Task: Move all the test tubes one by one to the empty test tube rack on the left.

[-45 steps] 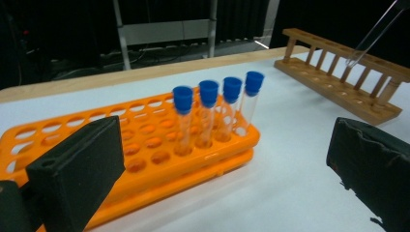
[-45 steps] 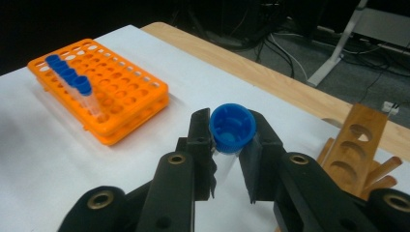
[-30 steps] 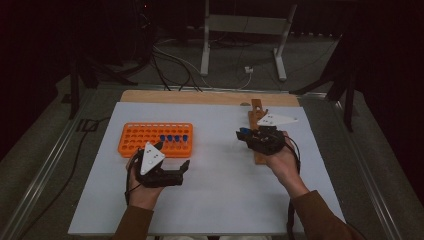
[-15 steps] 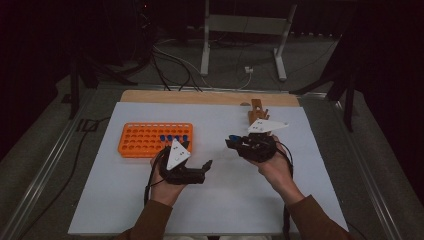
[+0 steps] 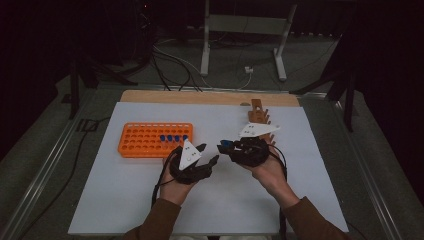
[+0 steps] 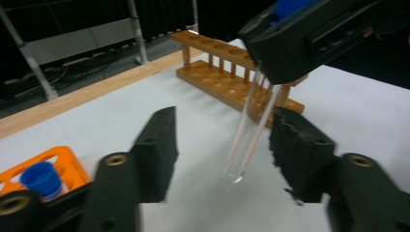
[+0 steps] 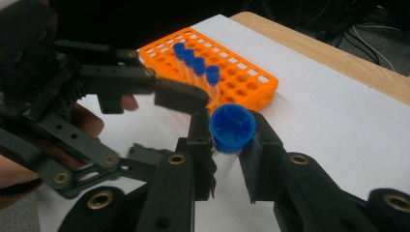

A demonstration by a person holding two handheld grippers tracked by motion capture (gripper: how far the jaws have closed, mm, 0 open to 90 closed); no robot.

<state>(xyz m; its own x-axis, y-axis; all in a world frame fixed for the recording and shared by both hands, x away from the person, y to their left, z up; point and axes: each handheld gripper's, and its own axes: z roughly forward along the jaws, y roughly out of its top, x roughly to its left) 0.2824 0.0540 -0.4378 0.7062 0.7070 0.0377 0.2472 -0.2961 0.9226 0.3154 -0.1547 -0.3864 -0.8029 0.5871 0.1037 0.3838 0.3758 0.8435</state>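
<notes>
We are clamping the right gripper [image 7: 227, 145] fingers on a blue-capped clear plastic tube [image 6: 249, 133], hanging it between the left gripper's [image 6: 222, 145] apart fingers, at 3 o'clock of the orange plastic rack [image 5: 145, 141].

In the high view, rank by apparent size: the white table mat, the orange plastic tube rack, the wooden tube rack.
1. White table mat.
2. Orange plastic tube rack.
3. Wooden tube rack, though the right tool hides part of it.

You have nothing here that can be read. The grey plate [image 5: 189, 154] on your left gripper carries a few small dark marks, and the plate [image 5: 256, 130] on your right gripper has the same, but they are too small and blurred to make out. The orange rack [image 5: 145, 140], the wooden rack [image 6: 227, 82] and the blue cap [image 7: 232, 127] show no lettering.
</notes>
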